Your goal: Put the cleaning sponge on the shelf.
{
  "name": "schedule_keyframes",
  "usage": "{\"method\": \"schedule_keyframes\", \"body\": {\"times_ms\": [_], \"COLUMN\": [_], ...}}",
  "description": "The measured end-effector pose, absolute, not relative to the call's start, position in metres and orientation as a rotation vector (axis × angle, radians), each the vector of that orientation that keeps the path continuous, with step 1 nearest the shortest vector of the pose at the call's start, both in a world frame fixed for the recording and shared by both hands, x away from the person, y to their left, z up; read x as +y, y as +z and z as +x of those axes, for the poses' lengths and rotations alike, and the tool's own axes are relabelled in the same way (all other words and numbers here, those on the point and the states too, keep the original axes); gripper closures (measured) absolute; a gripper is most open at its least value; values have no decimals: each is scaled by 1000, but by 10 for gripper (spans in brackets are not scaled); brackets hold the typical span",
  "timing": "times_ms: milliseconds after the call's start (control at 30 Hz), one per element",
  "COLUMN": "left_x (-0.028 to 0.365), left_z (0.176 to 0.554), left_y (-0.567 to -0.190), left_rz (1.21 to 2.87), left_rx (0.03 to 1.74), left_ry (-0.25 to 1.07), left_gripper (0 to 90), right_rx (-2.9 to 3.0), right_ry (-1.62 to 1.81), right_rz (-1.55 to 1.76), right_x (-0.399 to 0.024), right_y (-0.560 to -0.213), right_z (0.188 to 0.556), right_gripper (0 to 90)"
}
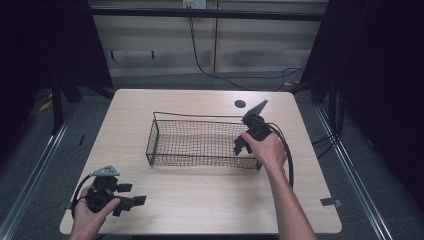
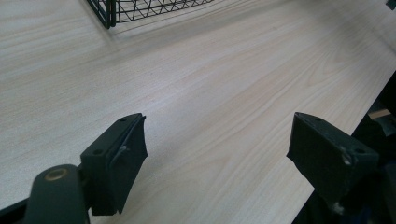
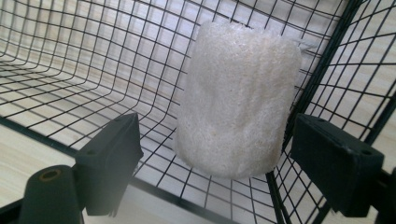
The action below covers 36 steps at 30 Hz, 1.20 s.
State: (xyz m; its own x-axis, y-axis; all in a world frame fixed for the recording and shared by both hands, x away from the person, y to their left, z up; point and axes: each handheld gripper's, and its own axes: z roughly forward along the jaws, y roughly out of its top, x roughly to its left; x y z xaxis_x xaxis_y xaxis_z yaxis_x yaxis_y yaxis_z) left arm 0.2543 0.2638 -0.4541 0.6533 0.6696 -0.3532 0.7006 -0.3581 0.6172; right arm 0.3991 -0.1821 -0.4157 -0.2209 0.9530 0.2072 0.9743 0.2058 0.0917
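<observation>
Work in hand: we judged that we were reaching into the wire basket (image 1: 200, 142) for the white foam roll (image 3: 238, 100) standing in its near right corner.
Right gripper (image 1: 245, 142): its jaws stood wide apart, holding nothing, at the basket's right end; in the right gripper view the roll stood between and beyond them.
Left gripper (image 1: 127, 200): we had it low over the table (image 1: 210, 200) at the near left corner, jaws wide and empty, well apart from the basket.
Roll: upright inside the basket, close against the corner wires.
Risk, snagging: we thought the right-hand jaw could catch the corner post or the mesh wall, because the roll sat so tight to them.
Risk, dragging: a jaw hooked in the mesh would likely pull the light basket along, as nothing held it down.
Risk, tipping: closing off-centre on soft foam could topple or squash the roll.
Edges: the basket's rim and right wall hemmed in our right gripper; the table's right edge lay near, its near edge just beside the left gripper.
Open room: bare table lay between the left gripper and the basket, and the basket's left side looked free.
</observation>
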Motion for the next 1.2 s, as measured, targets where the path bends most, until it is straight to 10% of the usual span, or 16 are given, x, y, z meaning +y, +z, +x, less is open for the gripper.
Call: {"method": "schedule_keyframes", "body": {"times_ms": [1200], "left_x": [263], "left_z": [254], "left_y": [-454], "left_rz": [2097], "left_rx": [1066], "left_ry": [-42], "left_gripper": [190], "right_rx": [-2499], "right_ry": [-730], "right_rz": [-1713], "right_x": [-214], "right_y": [-380], "right_z": [341], "right_gripper": [220]}}
